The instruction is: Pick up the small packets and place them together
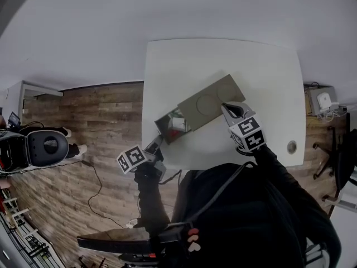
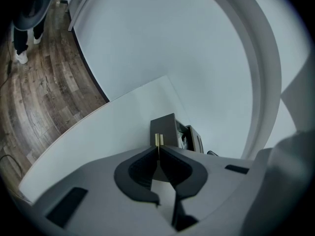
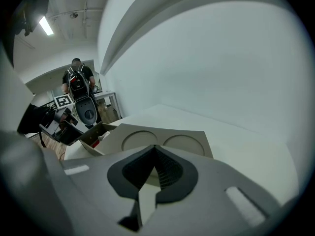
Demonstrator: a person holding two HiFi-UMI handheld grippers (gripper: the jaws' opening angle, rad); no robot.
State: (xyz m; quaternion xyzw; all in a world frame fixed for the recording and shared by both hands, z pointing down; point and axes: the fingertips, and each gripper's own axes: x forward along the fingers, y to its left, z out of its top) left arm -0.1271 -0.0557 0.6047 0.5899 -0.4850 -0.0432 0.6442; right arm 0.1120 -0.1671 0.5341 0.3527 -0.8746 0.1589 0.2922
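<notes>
The small packets (image 1: 177, 121), white with a touch of red, lay heaped inside an open cardboard box (image 1: 163, 128) near the front left of the white table (image 1: 268, 77); none could be seen out on the tabletop. The box's flap (image 1: 209, 102), stamped with two round impressions, lay folded out flat to the right. The left gripper (image 1: 158, 141) pointed at the box's near end from just in front of it, its claw pressed together with nothing clearly held. The right gripper (image 1: 226, 108) sat at the flap's far right edge, its claw likewise pressed together and empty, though whether its tip touched the card could not be told. The step looked like a first reach into the box. To do it well, the left claw would need to spread before entering, come in over the open top rather than against the wall, and take one packet by its edge, while the right tip kept the flap down so the box would not slide.
</notes>
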